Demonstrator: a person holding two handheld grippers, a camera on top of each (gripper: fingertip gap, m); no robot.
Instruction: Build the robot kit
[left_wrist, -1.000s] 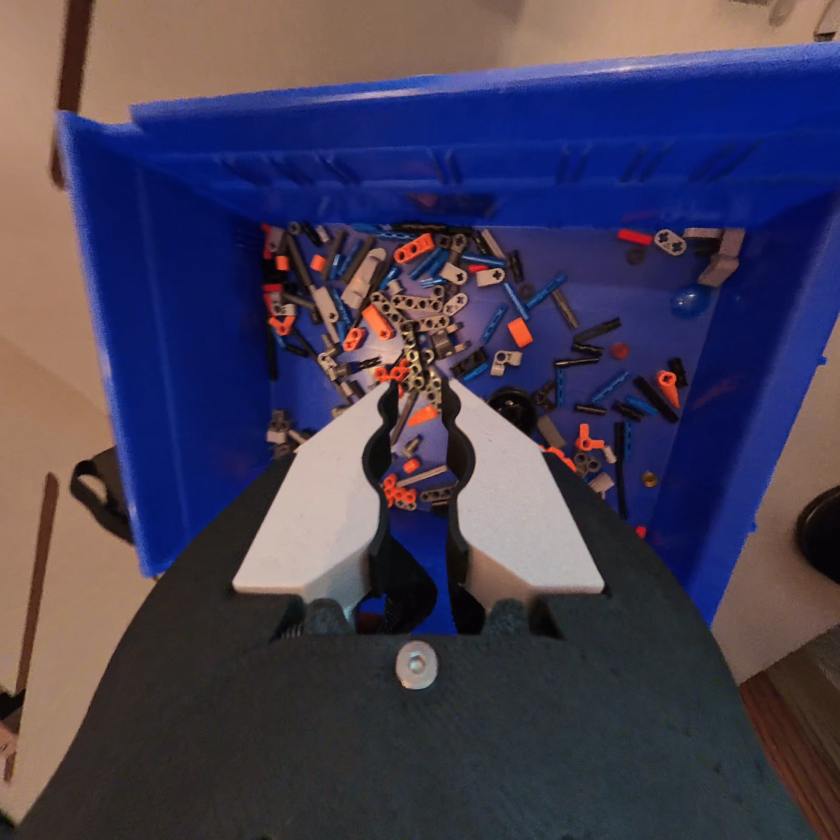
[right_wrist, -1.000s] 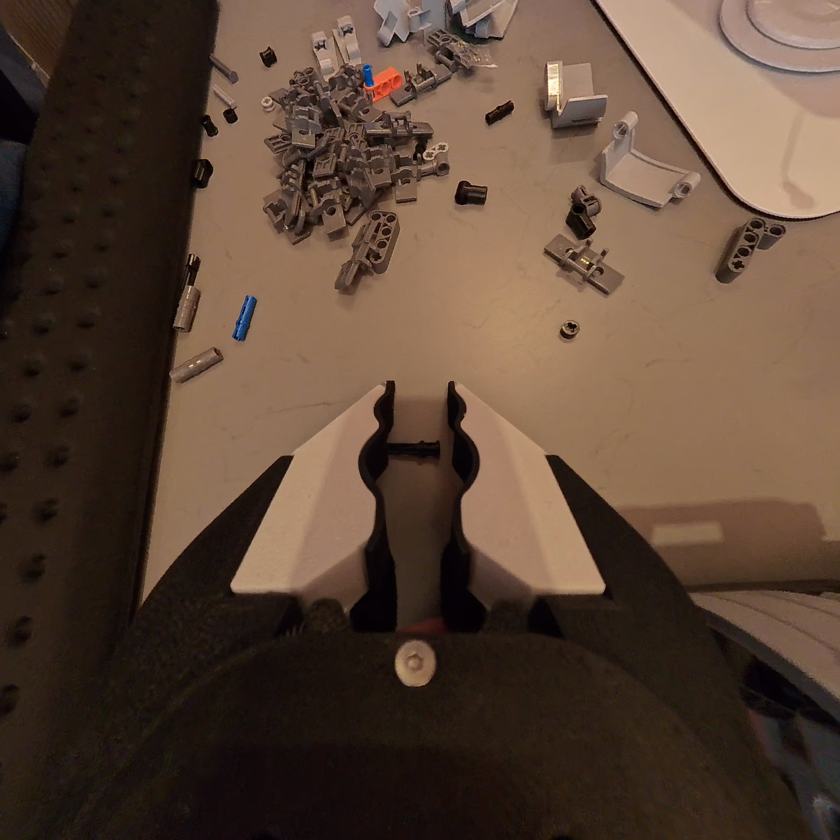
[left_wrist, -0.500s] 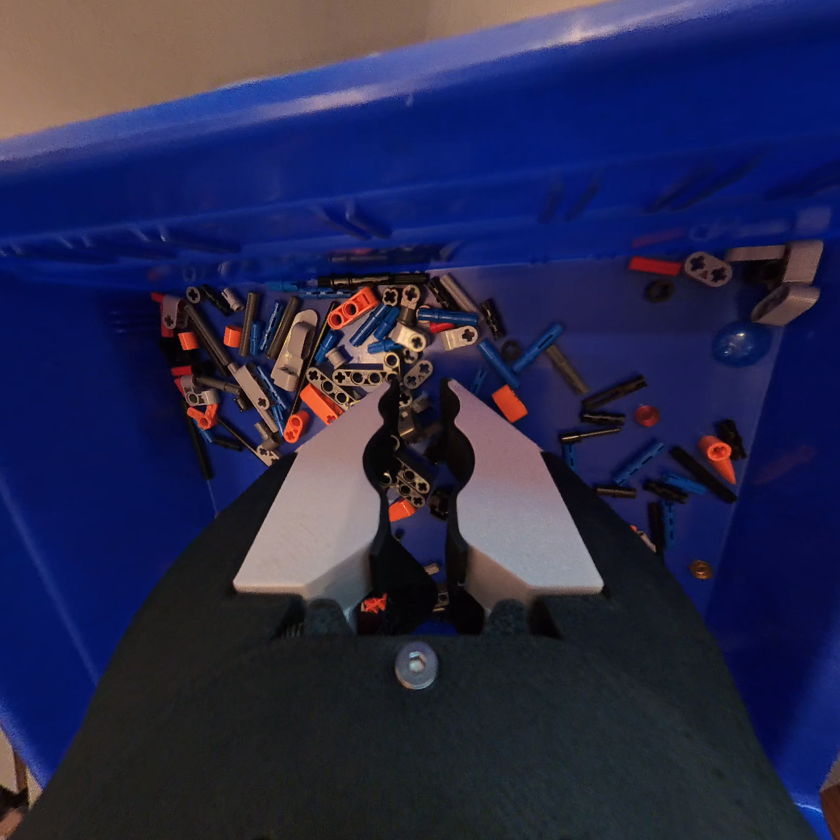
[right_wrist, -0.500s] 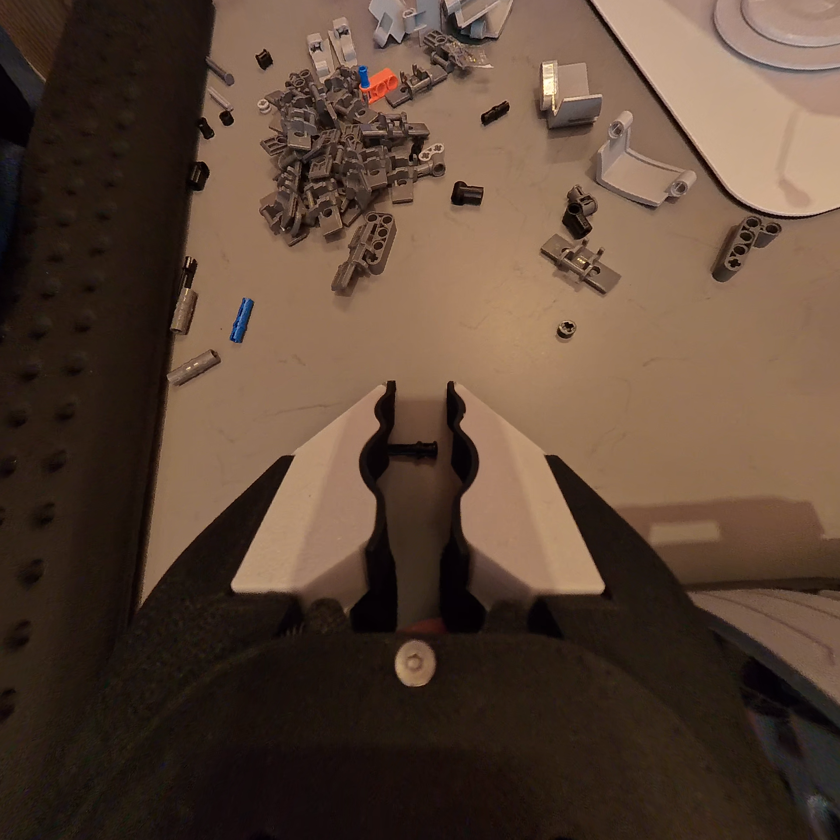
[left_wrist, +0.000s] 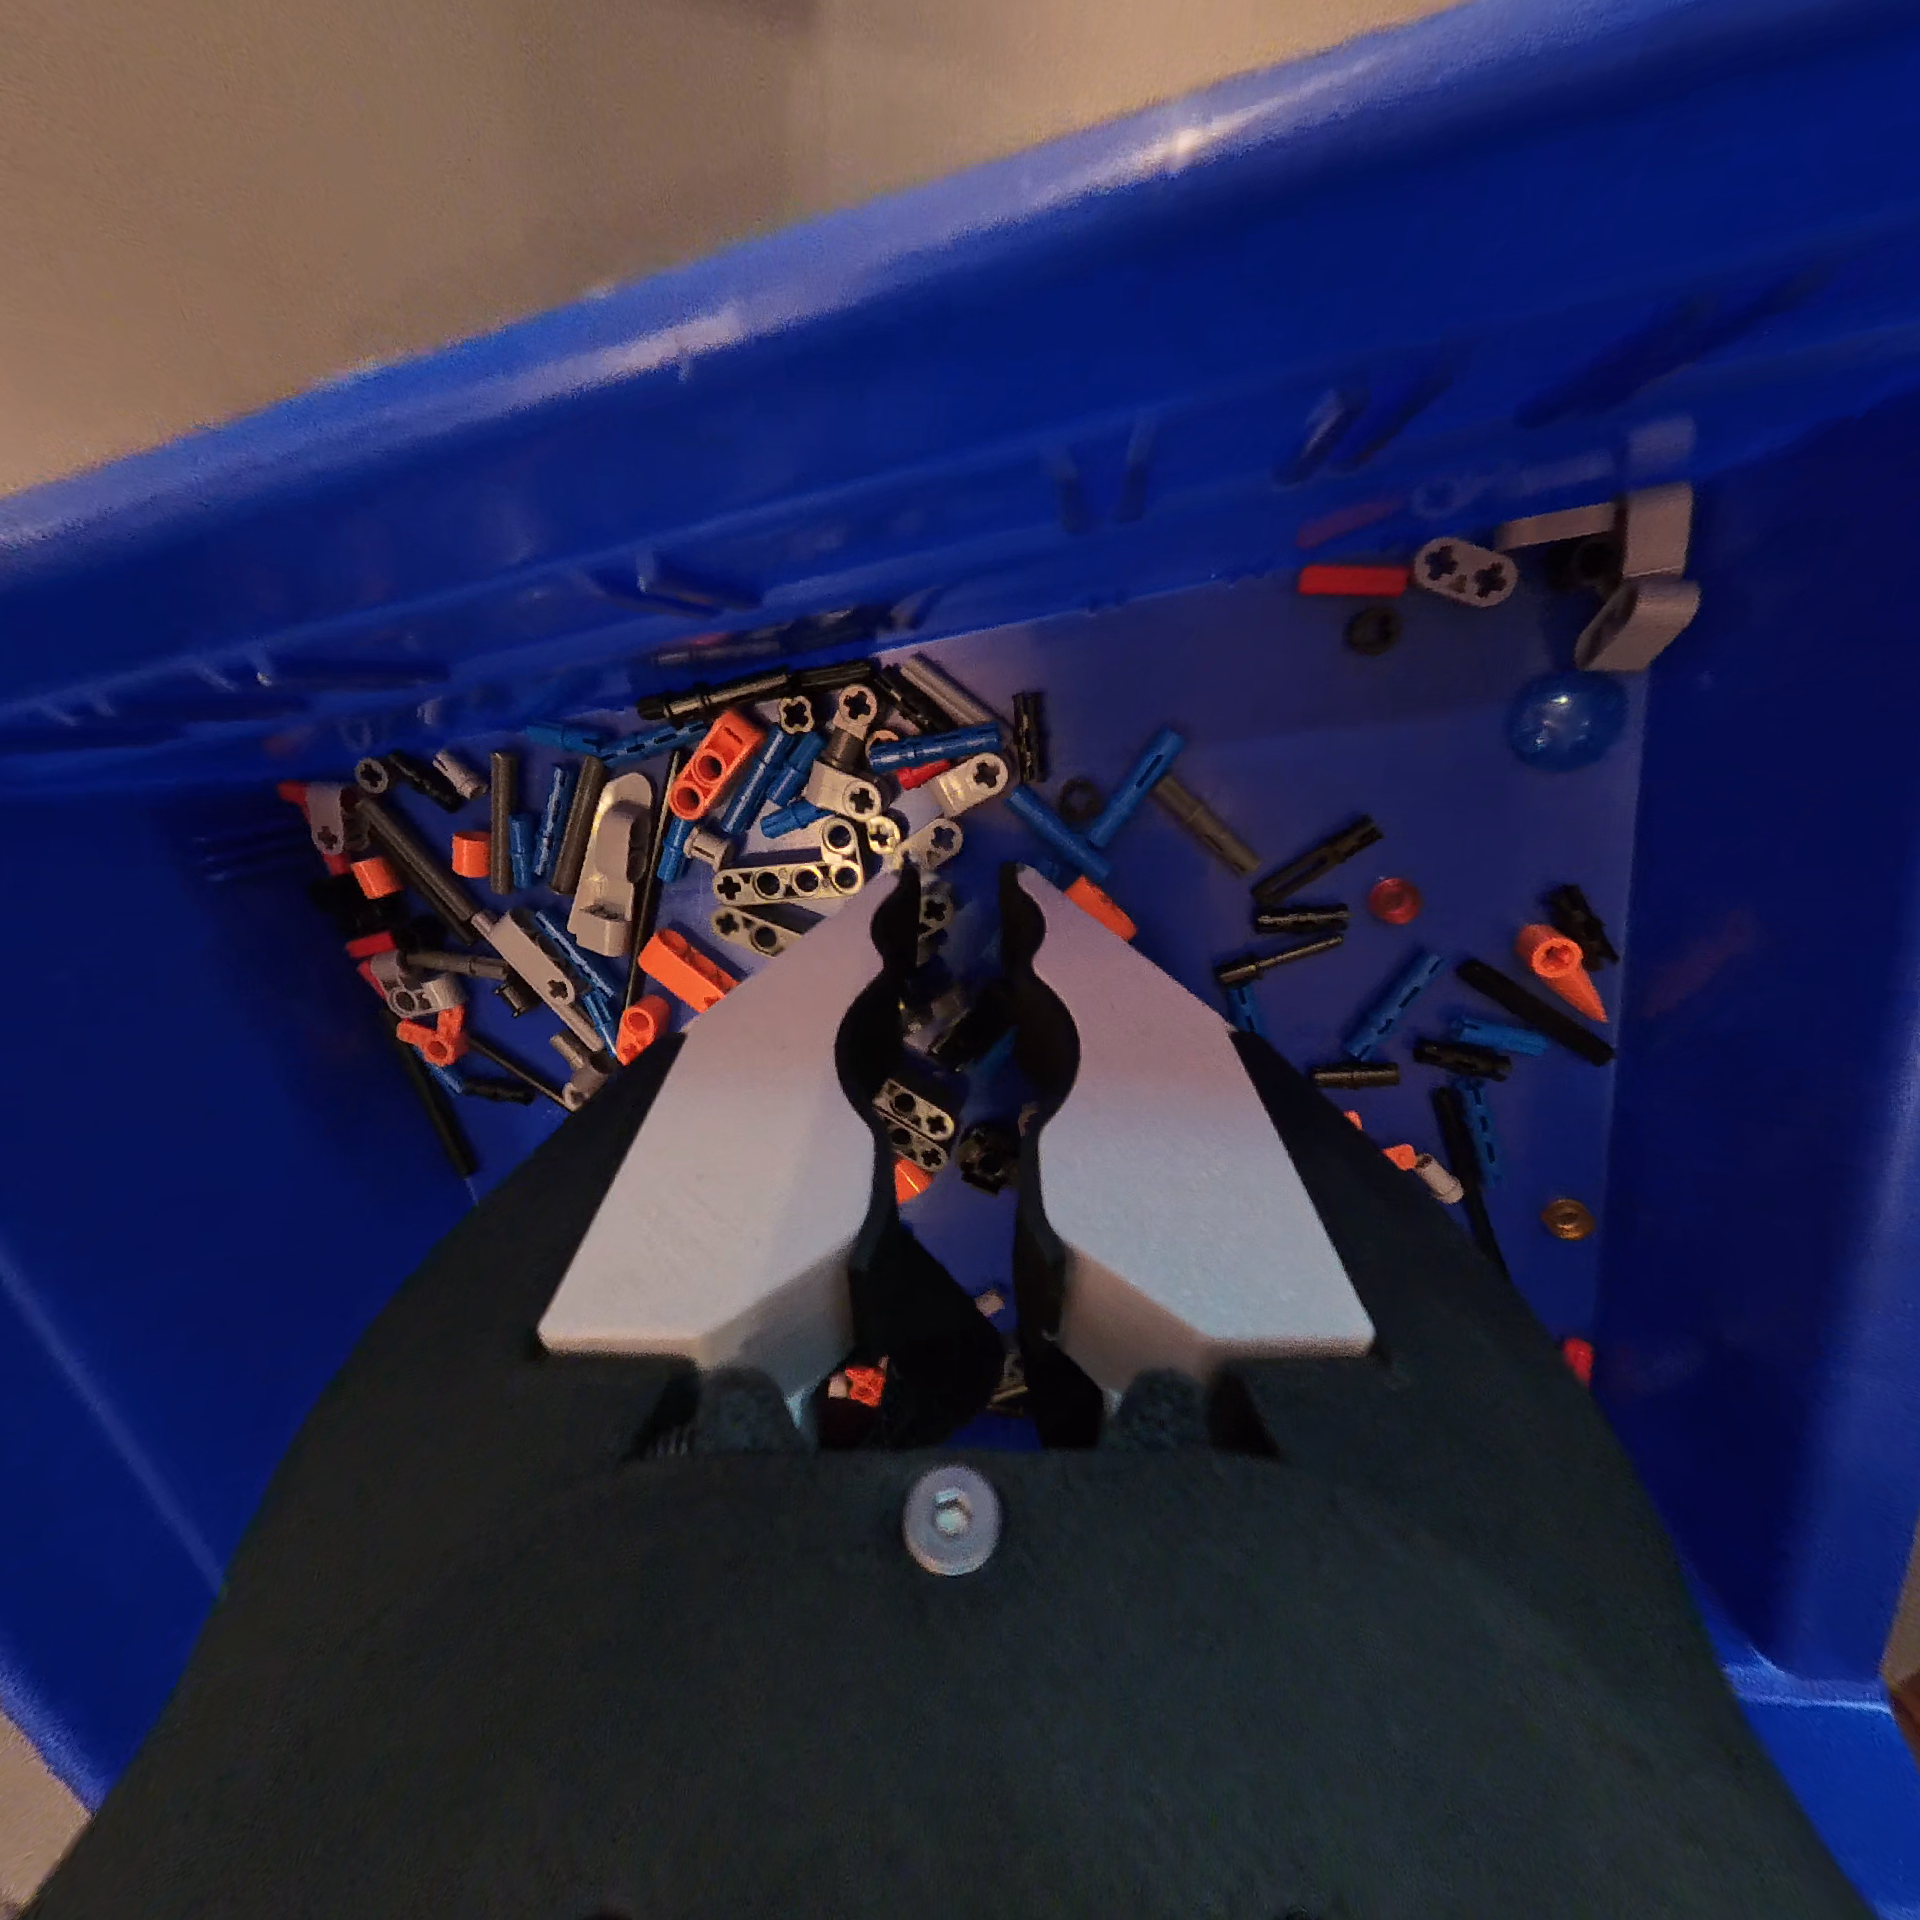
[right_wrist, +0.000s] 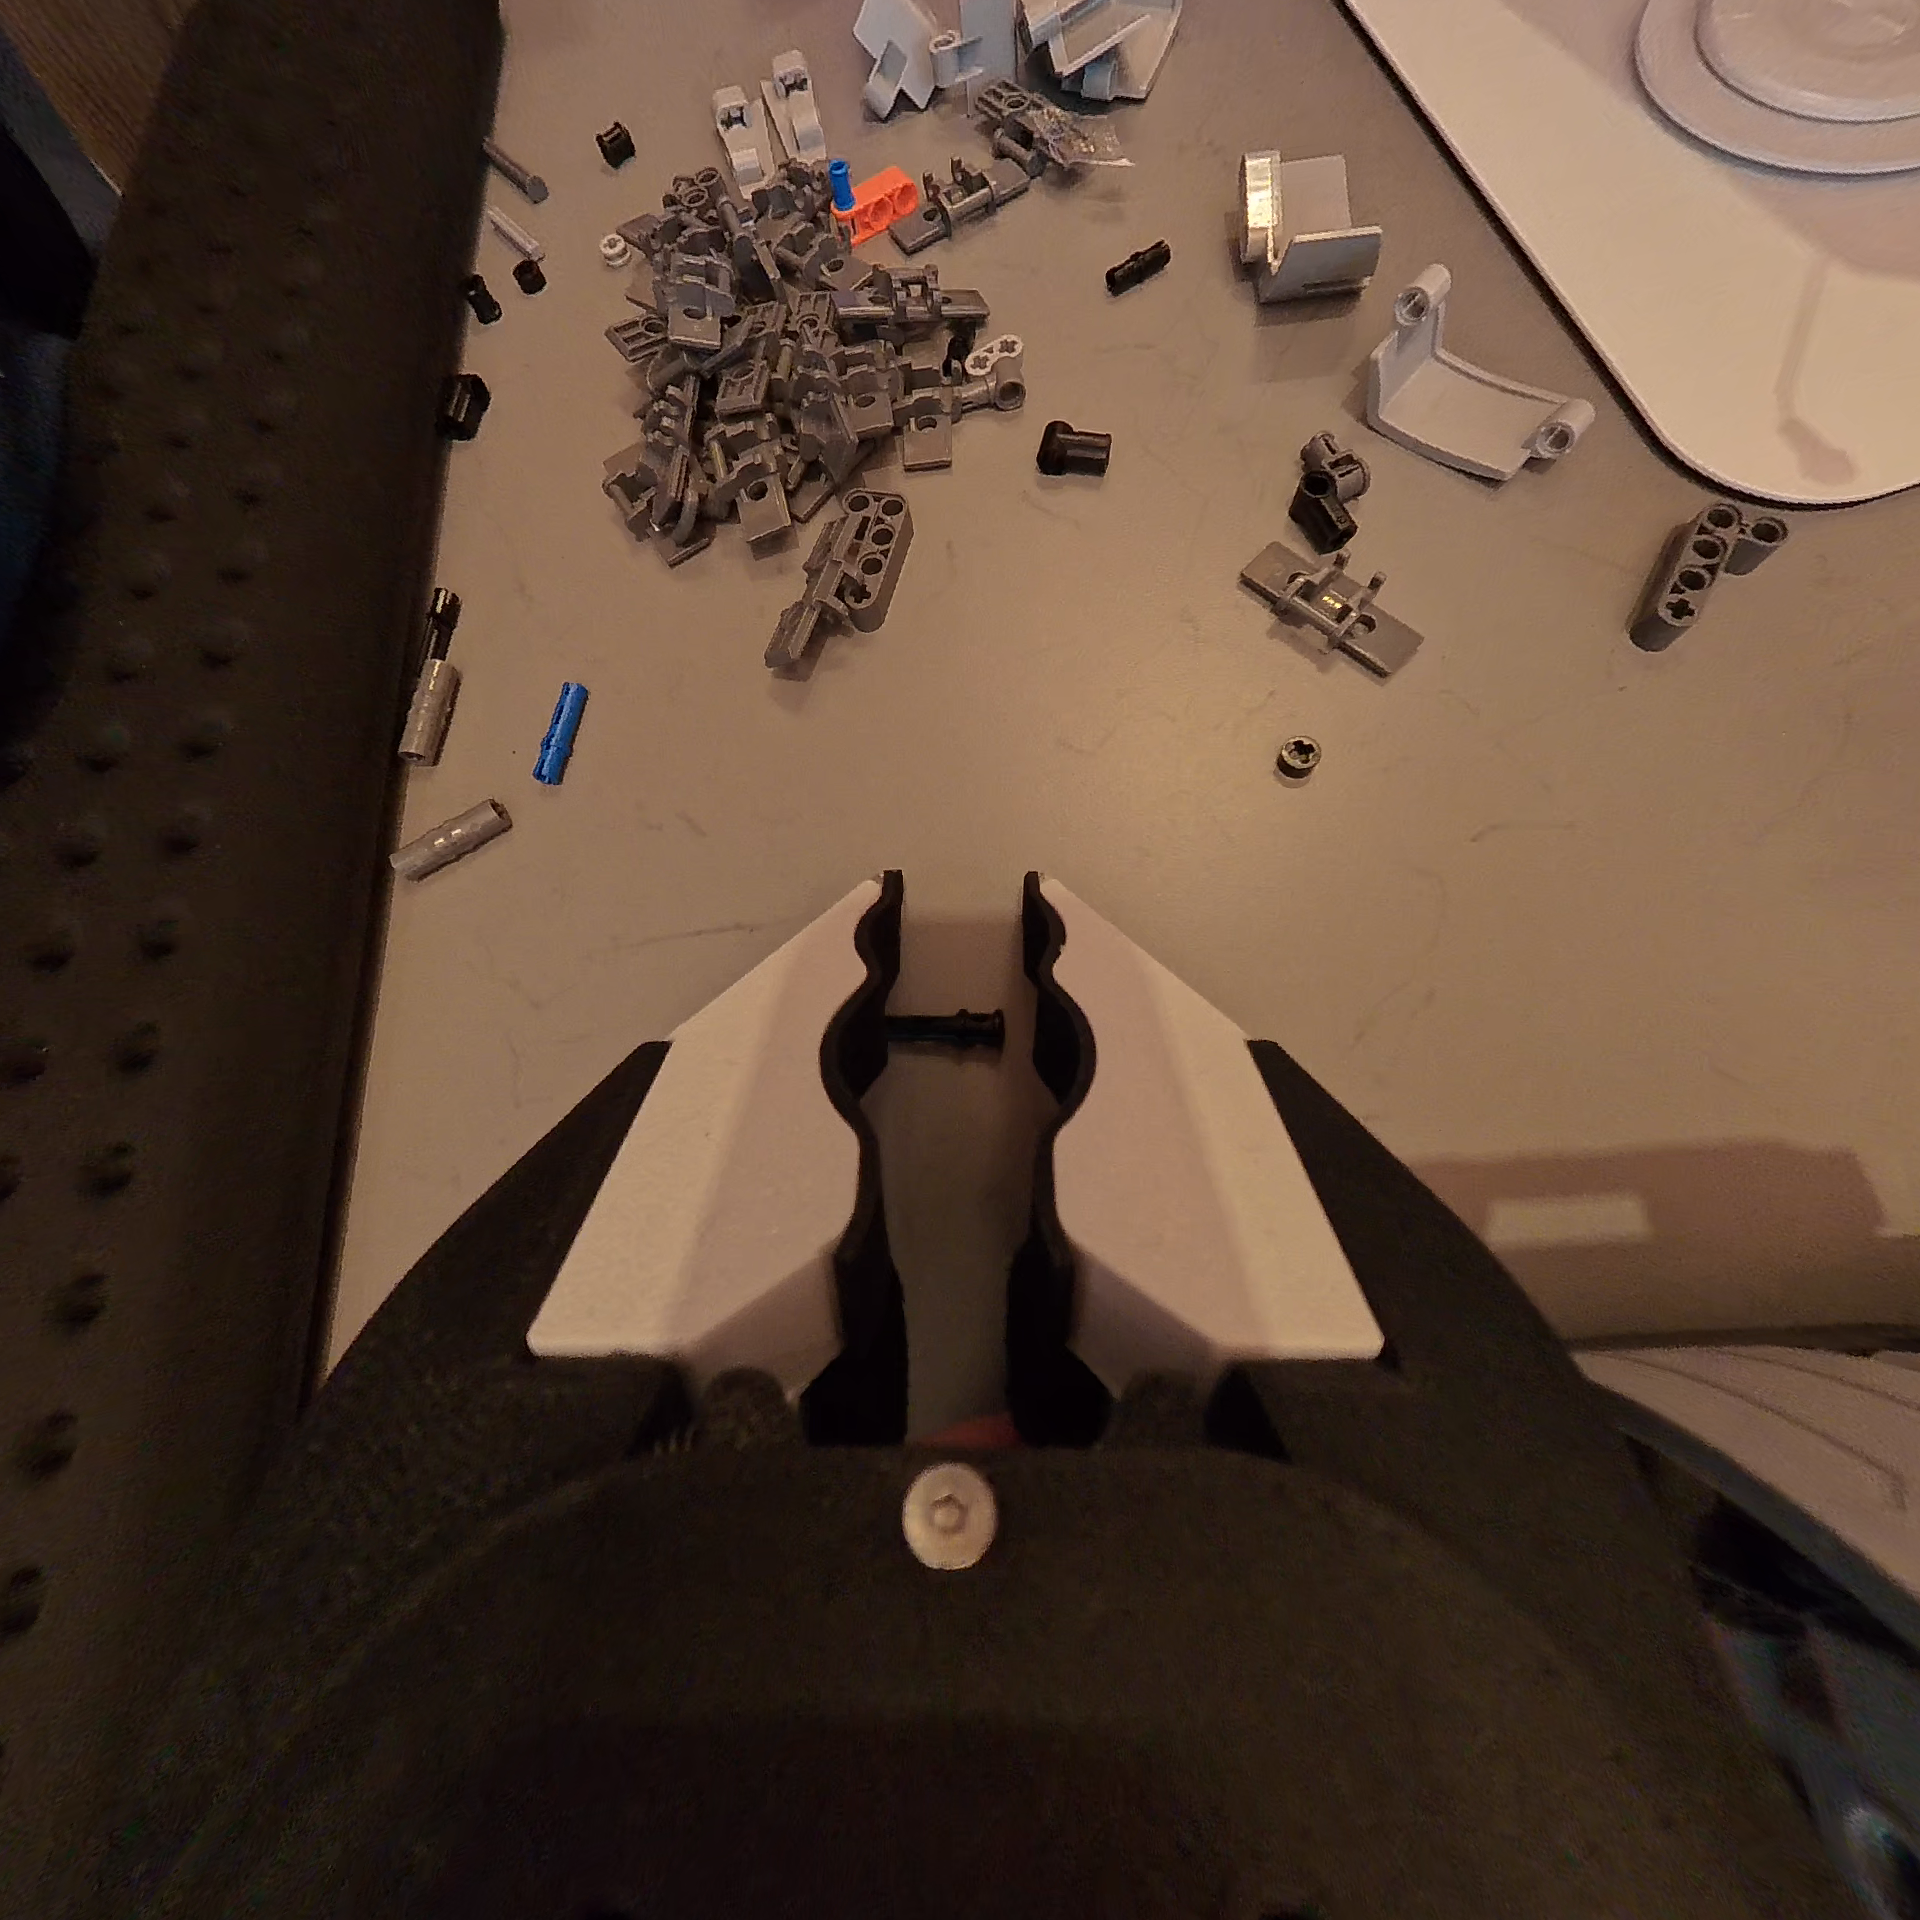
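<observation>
My left gripper (left_wrist: 958, 883) is down inside a blue bin (left_wrist: 935, 468). Its jaws stand a little apart with nothing gripped between them. Its tips hover over a heap of small grey, black, blue and orange construction pieces (left_wrist: 790, 831) on the bin floor. My right gripper (right_wrist: 963, 883) is low over a grey table (right_wrist: 1143, 831). It is shut on a small black pin (right_wrist: 945, 1027) that lies crosswise between its jaws. A pile of dark grey pieces (right_wrist: 769, 384) lies ahead and to the left of the right gripper.
A black perforated beam (right_wrist: 208, 623) runs along the left of the table. A white board (right_wrist: 1662, 260) fills the far right corner. Loose parts lie around: a blue pin (right_wrist: 561, 730), a grey curved panel (right_wrist: 1455, 405), a grey beam (right_wrist: 1694, 571). The bin walls close in around the left gripper. The gap from one gripper's tips to the other's is roughly 45 centimeters.
My left gripper has gone deeper into the blue bin and nearer to the heap, and the view has tilted. My right gripper has hardly moved and keeps the black pin.
</observation>
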